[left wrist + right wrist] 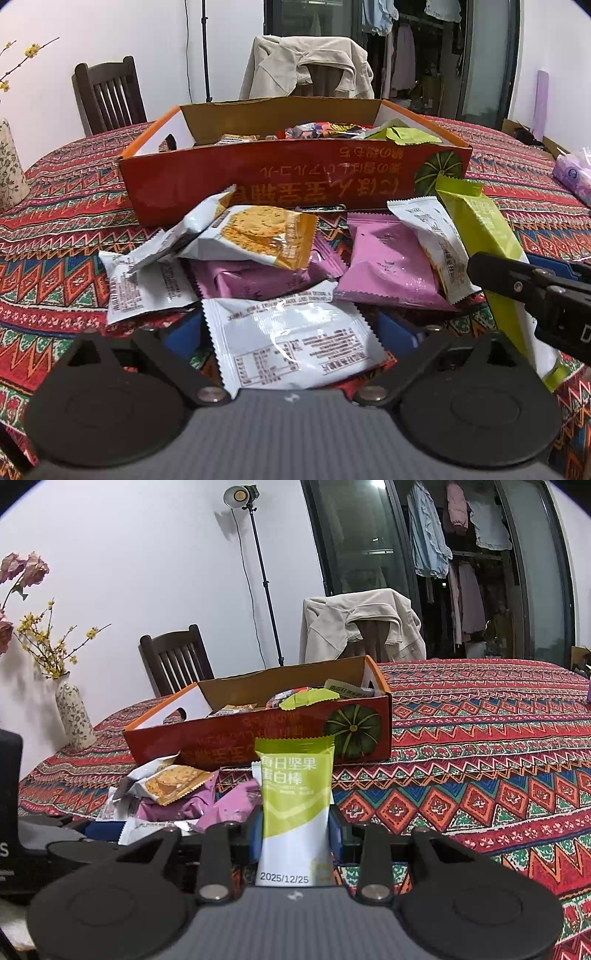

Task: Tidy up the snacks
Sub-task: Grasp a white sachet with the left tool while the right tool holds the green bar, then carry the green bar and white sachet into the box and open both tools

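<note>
Right gripper is clamped on a green-and-white protein bar, held upright before the orange pumpkin box. Left gripper stands apart around a white snack packet, seemingly untouched. Bare tablecloth lies rightward.

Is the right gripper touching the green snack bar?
Touching. The right wrist view shows the right gripper shut on the green snack bar, blue pads pressing both sides.
</note>
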A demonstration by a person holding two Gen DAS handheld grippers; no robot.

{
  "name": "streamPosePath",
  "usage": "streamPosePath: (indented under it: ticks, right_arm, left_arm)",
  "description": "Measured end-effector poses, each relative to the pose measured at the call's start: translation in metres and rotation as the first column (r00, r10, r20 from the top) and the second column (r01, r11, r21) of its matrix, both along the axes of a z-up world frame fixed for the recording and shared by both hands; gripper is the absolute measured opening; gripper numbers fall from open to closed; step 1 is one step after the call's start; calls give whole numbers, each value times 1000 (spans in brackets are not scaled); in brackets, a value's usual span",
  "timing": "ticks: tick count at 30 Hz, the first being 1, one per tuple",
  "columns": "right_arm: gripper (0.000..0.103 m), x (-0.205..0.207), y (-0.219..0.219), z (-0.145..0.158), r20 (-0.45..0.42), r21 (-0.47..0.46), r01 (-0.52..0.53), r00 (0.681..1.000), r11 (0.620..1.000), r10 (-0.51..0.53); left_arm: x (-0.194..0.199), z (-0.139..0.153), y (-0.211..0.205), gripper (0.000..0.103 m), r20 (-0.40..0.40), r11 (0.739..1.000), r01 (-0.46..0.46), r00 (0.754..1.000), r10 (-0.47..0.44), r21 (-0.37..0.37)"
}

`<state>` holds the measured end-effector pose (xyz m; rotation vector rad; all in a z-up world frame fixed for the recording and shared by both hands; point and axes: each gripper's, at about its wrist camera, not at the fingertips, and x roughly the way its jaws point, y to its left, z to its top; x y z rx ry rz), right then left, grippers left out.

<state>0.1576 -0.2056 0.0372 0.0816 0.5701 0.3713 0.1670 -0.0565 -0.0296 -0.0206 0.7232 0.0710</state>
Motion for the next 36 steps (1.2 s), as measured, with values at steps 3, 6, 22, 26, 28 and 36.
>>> streamPosePath:
  ticks: [3,6,22,26,28,36]
  right_arm:
    - [34,-1,0,0,1,1,-1,1000,1000,1]
    - [34,-4,0,0,3,2,-2,1000,1000,2]
    - [34,-17,4,6,12,-9,-17,1000,1000,17]
    - [34,-18,4,6,12,-13,-17,1000,1000,17]
    - [34,-19,5,7,13,-14,-18,1000,1000,19]
    - [35,-20,8,8,13,-21,-26,1000,999,26]
  left_arm:
    - [-6,2,6,86,10,1000,5,1000,-5,-5]
    - [-14,4,11,69,21,1000,10,1000,-10,-2]
    - [-43,12,42,15,77,999,25,997,-22,-35]
    - [-49,18,45,12,105,999,30,994,-27,-34]
    - [-50,20,46,12,112,999,32,993,-28,-35]
    - [-37,21,43,22,105,999,41,994,-37,-36]
